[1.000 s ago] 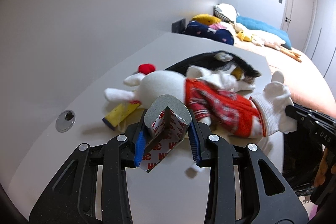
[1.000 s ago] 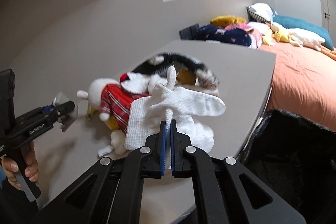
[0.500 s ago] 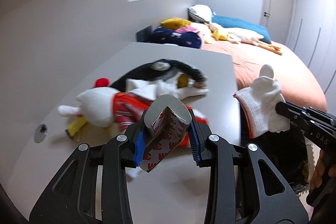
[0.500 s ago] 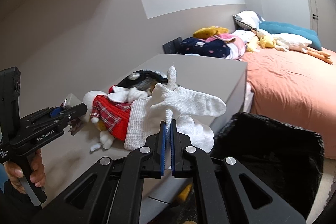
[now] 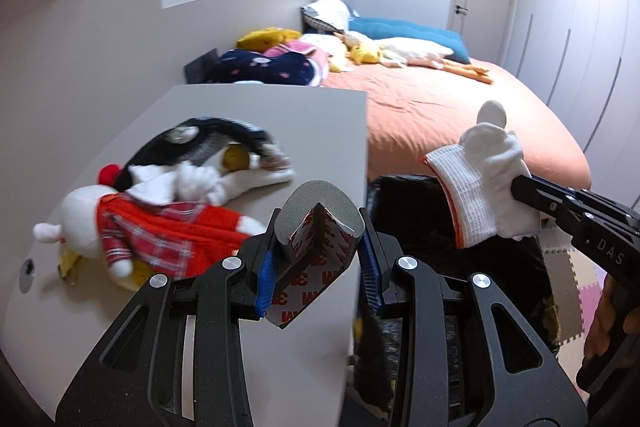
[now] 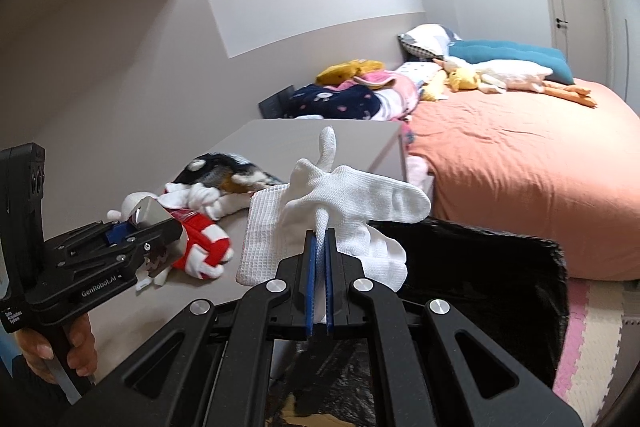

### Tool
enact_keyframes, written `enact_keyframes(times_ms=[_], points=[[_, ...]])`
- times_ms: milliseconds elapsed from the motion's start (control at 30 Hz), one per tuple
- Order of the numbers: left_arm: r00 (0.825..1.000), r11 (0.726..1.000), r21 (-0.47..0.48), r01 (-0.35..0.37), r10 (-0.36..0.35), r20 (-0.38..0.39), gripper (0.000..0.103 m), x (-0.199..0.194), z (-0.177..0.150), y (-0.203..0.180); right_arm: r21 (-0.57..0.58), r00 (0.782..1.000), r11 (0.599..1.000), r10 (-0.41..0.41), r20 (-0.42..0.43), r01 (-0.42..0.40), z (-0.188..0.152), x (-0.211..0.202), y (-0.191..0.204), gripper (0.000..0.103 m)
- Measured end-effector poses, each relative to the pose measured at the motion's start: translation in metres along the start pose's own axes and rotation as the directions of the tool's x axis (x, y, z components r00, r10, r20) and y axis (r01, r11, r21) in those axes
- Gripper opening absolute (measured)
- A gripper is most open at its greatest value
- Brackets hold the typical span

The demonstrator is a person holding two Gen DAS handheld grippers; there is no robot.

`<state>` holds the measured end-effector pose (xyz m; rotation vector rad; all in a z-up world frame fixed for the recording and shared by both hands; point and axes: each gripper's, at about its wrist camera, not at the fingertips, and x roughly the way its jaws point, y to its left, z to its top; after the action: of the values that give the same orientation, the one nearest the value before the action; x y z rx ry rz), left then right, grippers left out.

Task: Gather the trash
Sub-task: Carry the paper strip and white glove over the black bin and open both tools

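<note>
Left wrist view: while the grey foam corner guard with red-printed white backing (image 5: 316,247) is clamped in the left gripper (image 5: 318,263) at the grey table's (image 5: 280,347) edge, a drop short of the black-lined trash bin (image 5: 412,203) is risked if released early.
Right wrist view: the white knitted glove (image 6: 340,215) is pinched only by a thin fold in the closed right gripper (image 6: 319,283) above the bin (image 6: 500,267); it could be snagged on the rim.
</note>
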<state>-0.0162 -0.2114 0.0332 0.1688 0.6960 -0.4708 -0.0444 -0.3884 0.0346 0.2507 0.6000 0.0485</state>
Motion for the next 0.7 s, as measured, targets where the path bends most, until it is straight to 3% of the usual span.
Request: enact_keyframes(times_ms=[300, 633, 667, 700], points=[[0.996, 0.995, 0.058, 0.085, -0.084, -0.026, 0.035, 0.018, 0.005, -0.046, 0.050, 0.996, 0.995, -0.084, 0.017, 0.083, -0.002, -0.020, -0.040, 0.004], [0.981, 0.973, 0.135, 0.189, -0.180, -0.076, 0.037, 0.035, 0.002, -0.092, 0.111, 0.987, 0.981, -0.161, 0.027, 0.157, -0.006, -0.039, -0.077, 0.004], [0.976, 0.968, 0.141, 0.207, -0.196, -0.090, 0.056, 0.037, 0.000, -0.095, 0.119, 0.984, 0.978, -0.174, 0.032, 0.169, -0.006, -0.041, -0.080, 0.009], [0.974, 0.966, 0.144, 0.217, -0.203, -0.102, 0.090, 0.039, -0.001, -0.098, 0.138, 0.980, 0.972, -0.196, 0.034, 0.190, -0.006, -0.043, -0.085, 0.015]])
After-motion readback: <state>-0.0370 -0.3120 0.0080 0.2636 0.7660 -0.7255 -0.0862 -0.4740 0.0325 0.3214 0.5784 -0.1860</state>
